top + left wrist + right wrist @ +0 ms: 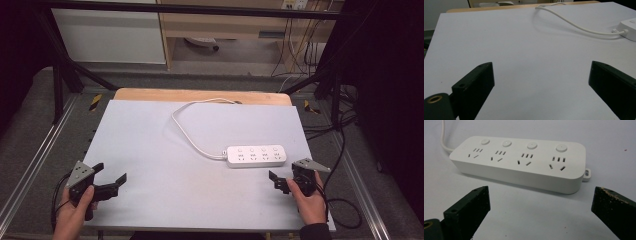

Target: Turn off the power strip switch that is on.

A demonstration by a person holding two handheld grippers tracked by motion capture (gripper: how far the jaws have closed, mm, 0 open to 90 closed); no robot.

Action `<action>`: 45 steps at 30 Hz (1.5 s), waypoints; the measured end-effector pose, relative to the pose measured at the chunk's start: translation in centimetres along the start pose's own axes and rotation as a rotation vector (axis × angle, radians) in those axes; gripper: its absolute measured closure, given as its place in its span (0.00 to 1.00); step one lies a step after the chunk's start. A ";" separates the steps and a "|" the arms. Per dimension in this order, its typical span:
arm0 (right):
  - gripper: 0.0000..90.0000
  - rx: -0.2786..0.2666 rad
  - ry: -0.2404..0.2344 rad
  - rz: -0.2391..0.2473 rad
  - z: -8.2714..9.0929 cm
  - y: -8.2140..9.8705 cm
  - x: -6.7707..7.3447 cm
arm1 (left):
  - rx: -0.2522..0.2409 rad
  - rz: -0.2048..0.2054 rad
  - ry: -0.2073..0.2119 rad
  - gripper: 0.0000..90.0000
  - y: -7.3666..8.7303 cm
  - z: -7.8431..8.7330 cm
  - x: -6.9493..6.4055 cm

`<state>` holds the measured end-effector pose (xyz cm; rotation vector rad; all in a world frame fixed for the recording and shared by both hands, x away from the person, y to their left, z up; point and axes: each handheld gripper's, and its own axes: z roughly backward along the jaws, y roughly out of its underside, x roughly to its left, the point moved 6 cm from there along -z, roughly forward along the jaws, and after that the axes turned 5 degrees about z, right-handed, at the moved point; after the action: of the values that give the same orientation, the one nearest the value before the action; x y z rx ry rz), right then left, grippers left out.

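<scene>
1. High view: a white power strip (256,156) lies flat on the pale worktop (150,150), toward the right side and a little nearer the person than the middle. Its long side runs left to right.
2. A white cord (192,135) leaves the strip's left end, curves up and left across the worktop, loops and runs off over the far edge, where a strip of bare wood (200,95) shows.
3. The left tool (111,176) sits at the near left corner, held in the person's left hand (75,210). Its jaws stand wide apart with nothing between them, and they point toward the right, over bare worktop. It is well apart from the strip.
4. The right tool (278,181) is at the near right, gripped by the right hand (311,202). It sits just in front of the strip's right half, near but not touching.
5. Left gripper view: both black jaws rise from the bottom corners, spread wide over the plain surface. The cord (574,25) arcs across the top, joining the strip's end (629,28) at the right edge.
6. Right gripper view: the jaws are fully spread and hold nothing. The strip (521,161) lies just beyond them, slightly angled, with four round buttons and four socket sets on its top face. A small mounting tab sticks out at its right end.
</scene>
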<state>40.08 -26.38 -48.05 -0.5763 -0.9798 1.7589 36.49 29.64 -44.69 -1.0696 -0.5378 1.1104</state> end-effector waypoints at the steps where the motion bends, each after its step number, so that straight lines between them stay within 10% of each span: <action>1: 0.03 -0.001 -0.002 0.002 0.0 0.0 0.0 | 0.000 -0.002 -0.001 0.07 0.0 0.0 0.0; 45: 0.09 -0.135 0.017 0.081 -2.6 -7.1 1.3 | 0.020 0.012 -0.018 0.06 0.3 -0.2 0.2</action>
<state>45.33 -23.10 -43.57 -0.7248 -1.0823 1.7655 36.60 29.72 -45.06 -1.0477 -0.5338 1.1345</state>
